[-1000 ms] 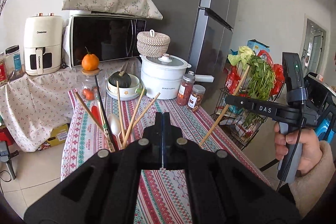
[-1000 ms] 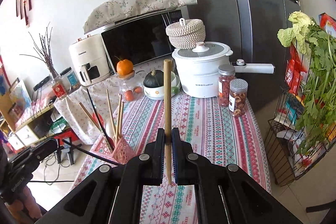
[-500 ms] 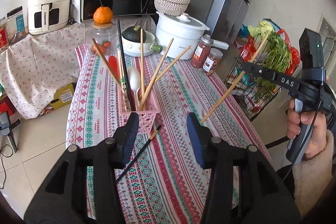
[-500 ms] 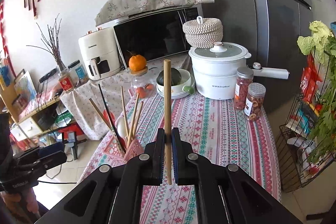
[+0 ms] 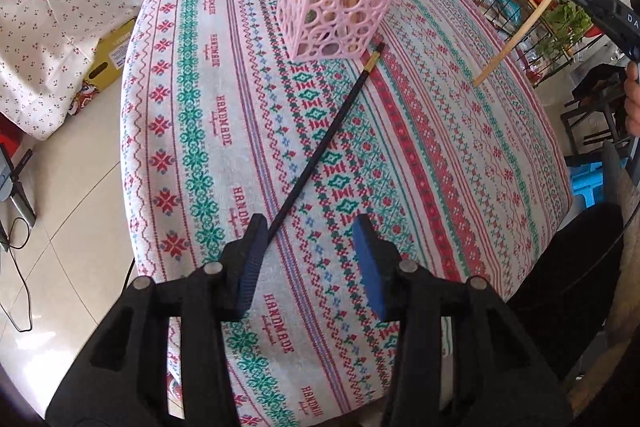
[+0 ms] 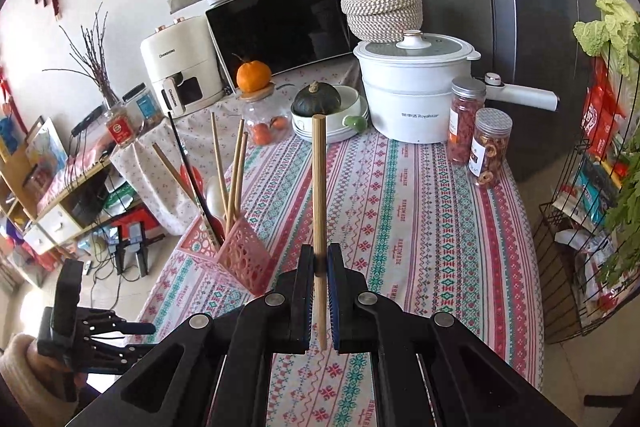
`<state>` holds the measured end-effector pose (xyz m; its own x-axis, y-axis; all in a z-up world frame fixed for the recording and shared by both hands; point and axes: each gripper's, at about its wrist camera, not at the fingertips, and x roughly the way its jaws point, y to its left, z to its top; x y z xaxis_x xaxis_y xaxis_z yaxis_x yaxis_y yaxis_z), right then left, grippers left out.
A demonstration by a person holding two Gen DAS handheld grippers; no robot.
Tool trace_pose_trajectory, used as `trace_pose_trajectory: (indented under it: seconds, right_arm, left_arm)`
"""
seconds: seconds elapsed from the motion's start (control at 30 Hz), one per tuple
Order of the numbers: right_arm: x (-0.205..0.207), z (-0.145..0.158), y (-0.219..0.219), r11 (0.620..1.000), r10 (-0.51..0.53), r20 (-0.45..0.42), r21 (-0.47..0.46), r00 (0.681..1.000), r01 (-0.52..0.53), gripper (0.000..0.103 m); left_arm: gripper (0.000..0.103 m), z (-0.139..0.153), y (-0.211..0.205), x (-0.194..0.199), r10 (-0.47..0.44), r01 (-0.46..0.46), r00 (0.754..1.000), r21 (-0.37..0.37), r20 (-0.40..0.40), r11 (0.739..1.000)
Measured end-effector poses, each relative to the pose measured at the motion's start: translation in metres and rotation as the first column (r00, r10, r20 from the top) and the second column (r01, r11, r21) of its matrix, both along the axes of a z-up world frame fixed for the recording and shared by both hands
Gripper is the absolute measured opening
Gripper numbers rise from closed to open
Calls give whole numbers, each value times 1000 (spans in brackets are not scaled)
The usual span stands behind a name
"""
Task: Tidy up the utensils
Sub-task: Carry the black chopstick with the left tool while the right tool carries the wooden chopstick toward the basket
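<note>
Left hand-held gripper (image 5: 308, 259), jaws just narrowing yet empty, straddles the black chopstick (image 5: 320, 155); right hand-held gripper (image 6: 319, 291) clamps a wooden chopstick (image 6: 319, 195), and a skewed pinch risks rolling the black one off the tabletop (image 5: 440, 155).

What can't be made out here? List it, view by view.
- Left wrist view: the black chopstick has its near tip hidden behind a finger of the left gripper.
- Left wrist view: the tops of the utensils in the pink basket are cut off by the top edge.
- Right wrist view: the black chopstick on the tablecloth is hidden behind the basket.
- Right wrist view: the jar labels are too small to read.
</note>
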<state>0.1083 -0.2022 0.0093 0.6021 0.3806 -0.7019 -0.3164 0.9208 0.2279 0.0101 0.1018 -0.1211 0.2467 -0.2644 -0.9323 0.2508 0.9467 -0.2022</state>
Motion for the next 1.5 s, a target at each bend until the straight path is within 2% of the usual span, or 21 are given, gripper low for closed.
trace_pose_trajectory:
  seconds: [0.07,0.1,0.17,0.2,0.23,0.4,0.47,0.53,0.57,0.63,0.7,0.8,0.83,0.87,0.9,0.93,1.0,1.1,1.23,1.4,1.5]
  right_arm:
    - [0,-4,4,1000,14,-12,-6,1000,-14,6]
    - [0,-6,6,1000,18,-17,-4,1000,-19,6]
    - [0,-7,10,1000,26,-23,-1,999,-26,6]
    - [0,-8,12,1000,29,-24,-1,999,-29,6]
    - [-1,-8,14,1000,31,-23,-2,999,-31,6]
    - [-5,-12,24,999,40,-28,-17,999,-41,6]
    - [-8,-13,25,999,39,-31,-18,999,-40,6]
    - [-11,-12,25,999,39,-32,-16,999,-39,6]
    - [-12,-12,24,999,38,-32,-16,999,-38,6]
    - [-14,-13,23,999,38,-32,-17,999,-38,6]
    - [-14,-14,22,999,40,-37,-20,999,-41,6]
    - [-13,-18,22,999,40,-45,-25,998,-41,6]
    - [-13,-18,22,999,39,-42,-28,998,-40,6]
    - [-13,-18,21,999,39,-42,-27,998,-40,6]
    - [-13,-18,20,999,40,-44,-23,998,-41,6]
    - [-13,-18,21,999,41,-44,-22,998,-42,6]
    - [-14,-18,22,998,48,-40,-25,998,-49,6]
    - [-16,-15,26,998,63,-32,-27,998,-63,6]
    - [-20,-11,27,997,73,-10,-29,997,-73,6]
    - [-19,-13,24,997,68,-13,-36,998,-68,6]
    - [-20,-13,20,997,61,-10,-36,998,-62,6]
  left_arm:
    - [29,-14,9,-7,-4,5,999,11,-37,1000]
    - [25,-12,13,-12,-6,6,1000,12,-5,1000]
    - [16,-12,17,-19,-11,11,1000,23,-9,1000]
    - [3,-13,19,-22,-14,14,1000,23,-13,1000]
    - [0,-18,18,-25,-21,23,999,34,-42,999]
    - [0,-14,4,-40,-75,72,997,125,16,990]
    - [0,-9,0,-44,-99,92,994,140,41,986]
    - [2,1,-1,-46,-103,88,990,145,98,985]
    - [6,7,-1,-47,-100,81,987,148,124,986]
    - [32,12,1,-45,-97,75,984,145,147,987]
    - [38,8,3,-40,-95,74,986,147,138,986]
    - [38,-16,11,-29,-74,65,996,153,55,986]
    - [30,-13,14,-29,-72,61,994,134,83,989]
    - [26,-13,17,-28,-61,50,995,136,75,989]
    - [14,-13,20,-27,-49,41,997,133,59,990]
    - [8,-12,22,-26,-42,35,998,125,50,991]
    - [8,-11,21,-28,-40,33,998,129,56,991]
    - [7,-5,11,-33,-60,43,994,180,90,983]
    - [6,25,0,-44,-78,45,974,153,215,987]
    - [5,79,-13,-52,-94,58,915,102,393,993]
    - [5,102,-16,-51,-73,48,877,64,474,997]
